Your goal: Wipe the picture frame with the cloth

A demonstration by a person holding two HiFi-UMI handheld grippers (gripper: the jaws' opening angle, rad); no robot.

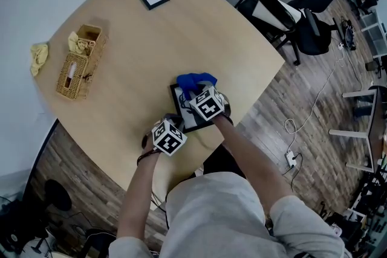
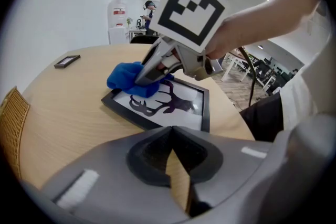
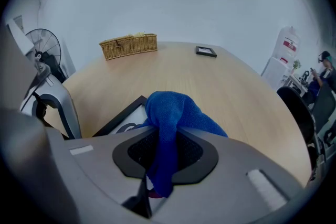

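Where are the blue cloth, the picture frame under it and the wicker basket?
blue cloth [image 3: 170, 113]: right gripper view, on the fold above the jaws.
picture frame [image 2: 170, 108]: left gripper view, on the deer print.
wicker basket [image 1: 80, 63]: head view, on its woven top.

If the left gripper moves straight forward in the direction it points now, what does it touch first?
Probably the near edge of the picture frame, which lies just ahead of the left gripper on the table; depth is hard to judge.

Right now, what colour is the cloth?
The cloth is blue; clearest in the right gripper view.
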